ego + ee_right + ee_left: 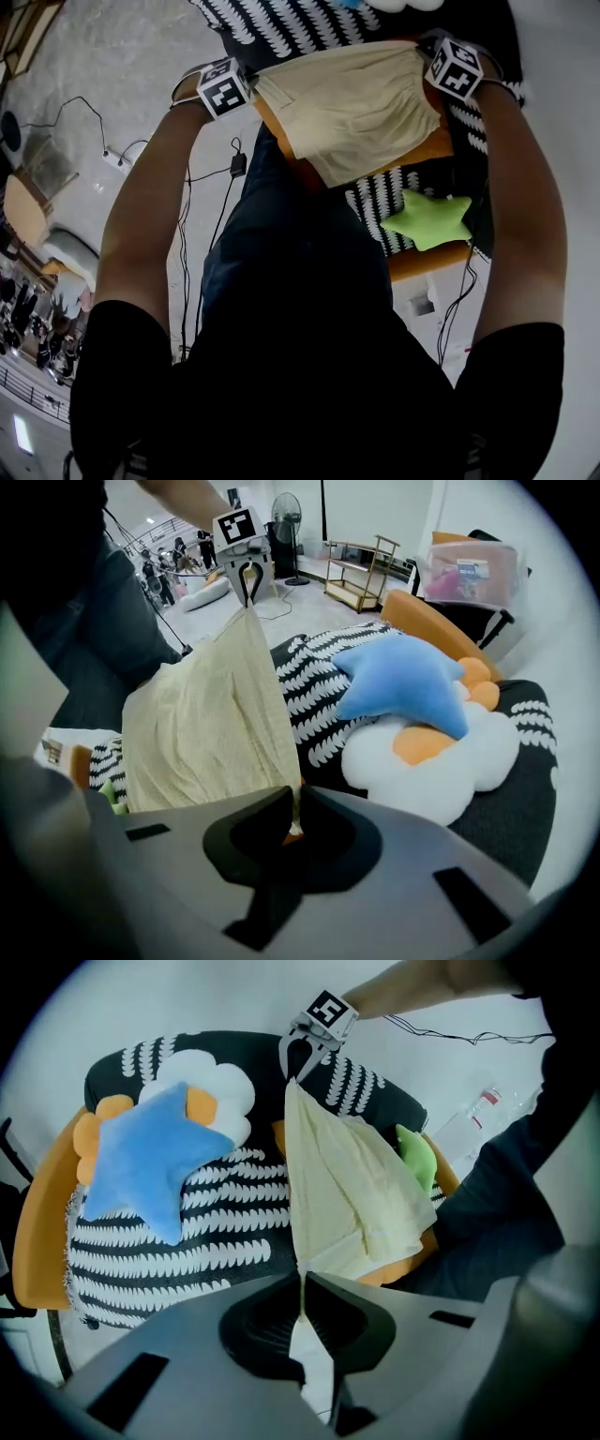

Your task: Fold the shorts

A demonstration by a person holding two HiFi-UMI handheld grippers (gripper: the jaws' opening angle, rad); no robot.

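Pale cream shorts (361,108) of crinkled woven cloth, hanging spread above a black-and-white patterned cover (187,1241), plush blue star pillow (150,1162) beside, left tongs (302,1283) pinched tight on one top corner, right tongs (294,803) pinched on the other, both arms outstretched, tongs pointing steeply down

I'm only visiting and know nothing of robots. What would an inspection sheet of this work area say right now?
Surface: black-and-white striped couch with an orange edge.
Job's things: cream shorts, held up by two corners over the couch.
Clutter: blue star pillow, green star pillow, white flower cushion.
Tongs: left tongs and right tongs each shut on the shorts' edge.
Cables: black cable with a plug, on the floor.
Surroundings: fan, shelf, people far off.
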